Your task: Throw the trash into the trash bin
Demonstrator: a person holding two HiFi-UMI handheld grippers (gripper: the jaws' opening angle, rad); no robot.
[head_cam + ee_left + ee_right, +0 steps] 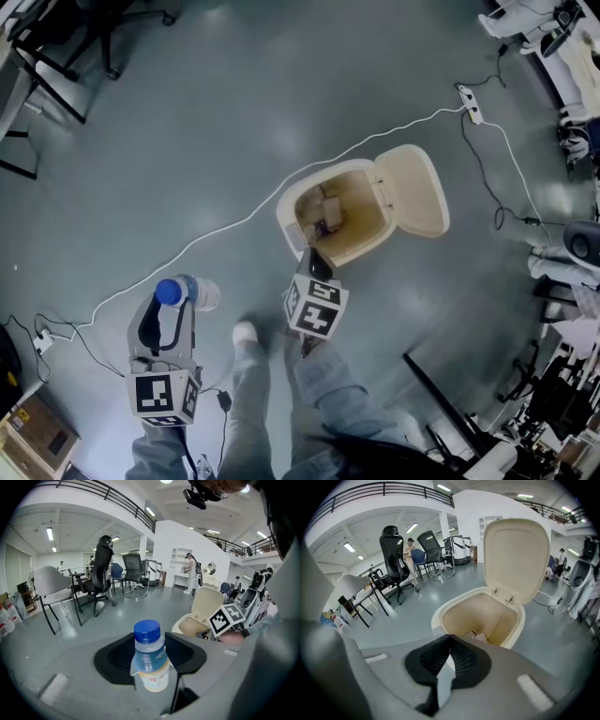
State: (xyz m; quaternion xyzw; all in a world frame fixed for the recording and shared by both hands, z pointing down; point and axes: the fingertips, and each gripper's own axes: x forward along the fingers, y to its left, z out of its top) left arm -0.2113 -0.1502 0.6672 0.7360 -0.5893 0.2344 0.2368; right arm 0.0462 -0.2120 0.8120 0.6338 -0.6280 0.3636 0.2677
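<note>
A cream trash bin (pixel 298 202) stands on the grey floor with its lid (pixel 413 189) swung open. A few pale scraps (pixel 326 214) lie inside it. My left gripper (pixel 181 298) is at the lower left, away from the bin, shut on a clear plastic bottle (pixel 151 660) with a blue cap (pixel 169 292). The bottle stands upright between the pads in the left gripper view. My right gripper (pixel 316 266) hangs just above the bin's near rim (pixel 440 613). Its black pads (pixel 461 660) meet at the tips with nothing between them.
A white cable (pixel 206 239) runs across the floor past the bin to a power strip (pixel 471 103). Office chairs (pixel 56 47) stand at the top left and equipment (pixel 572 253) along the right. The person's shoe (pixel 246 333) is below the bin. A cardboard box (pixel 37 431) sits bottom left.
</note>
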